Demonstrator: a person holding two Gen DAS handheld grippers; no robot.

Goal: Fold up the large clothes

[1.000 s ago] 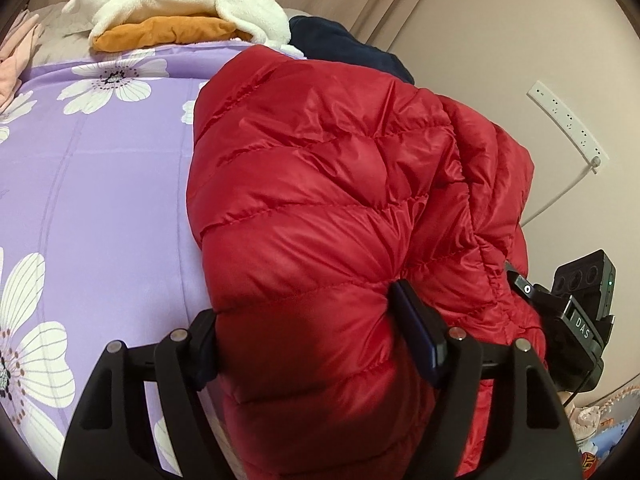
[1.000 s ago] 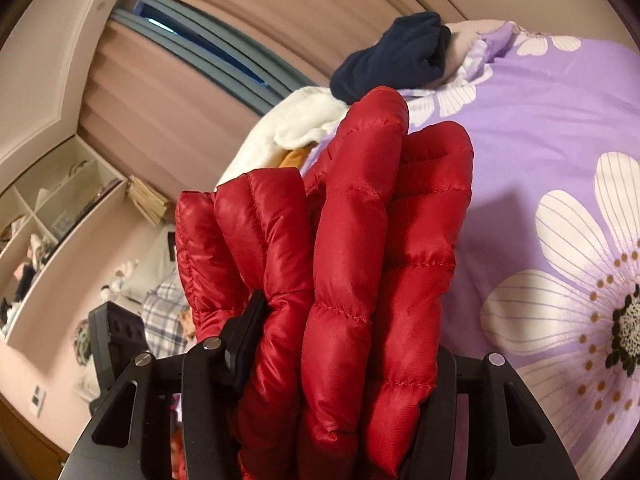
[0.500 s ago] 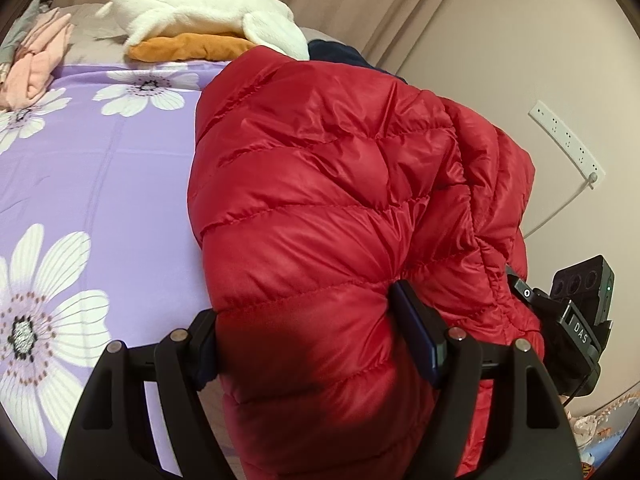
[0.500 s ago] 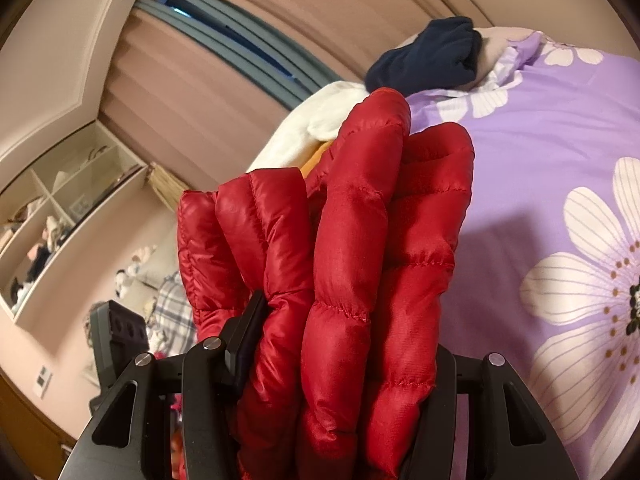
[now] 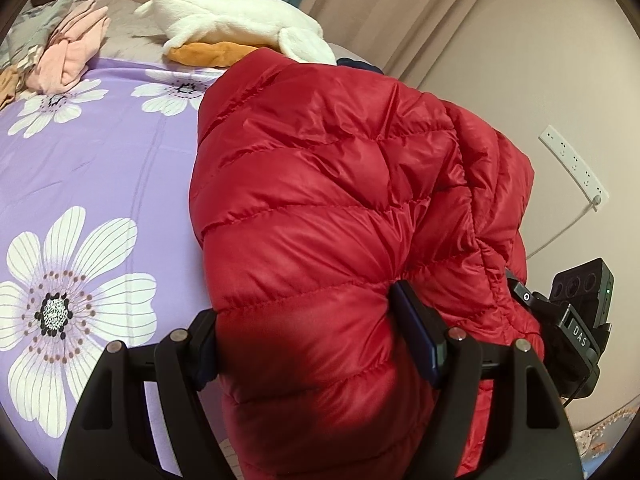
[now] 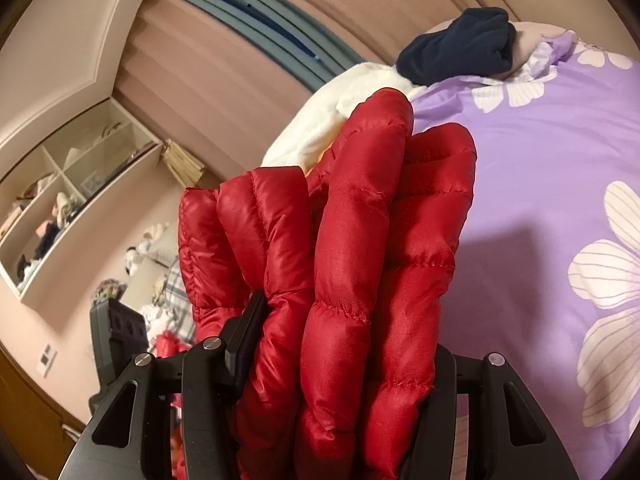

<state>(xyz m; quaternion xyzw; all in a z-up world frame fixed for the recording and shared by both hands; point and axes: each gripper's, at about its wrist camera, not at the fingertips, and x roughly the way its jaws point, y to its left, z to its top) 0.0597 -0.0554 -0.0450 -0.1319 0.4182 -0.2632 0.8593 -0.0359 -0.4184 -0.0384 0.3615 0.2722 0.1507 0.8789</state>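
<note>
A red quilted puffer jacket (image 5: 340, 208) is held bunched up above a purple bedspread with white flowers (image 5: 100, 168). My left gripper (image 5: 312, 340) is shut on a thick fold of it, and the padding bulges out between the pads. In the right wrist view the same red jacket (image 6: 352, 264) stands up in several puffy folds, with my right gripper (image 6: 344, 352) shut on them. The other gripper's black body (image 5: 576, 320) shows at the jacket's right edge. The jacket's lower part is hidden behind the fingers.
At the bed's far end lie a white fleece (image 5: 236, 24) on an orange garment (image 5: 212, 54), pink clothes (image 5: 72, 60) and a dark navy garment (image 6: 460, 44). Curtains and a wall with a power strip (image 5: 572, 168) stand to the right. Open wall shelves (image 6: 68, 200) are in the right wrist view.
The left gripper has carried the jacket sideways across the bed, bringing the pink clothes and a large flower into view. The right gripper has rolled a little. Both grips are unchanged.
</note>
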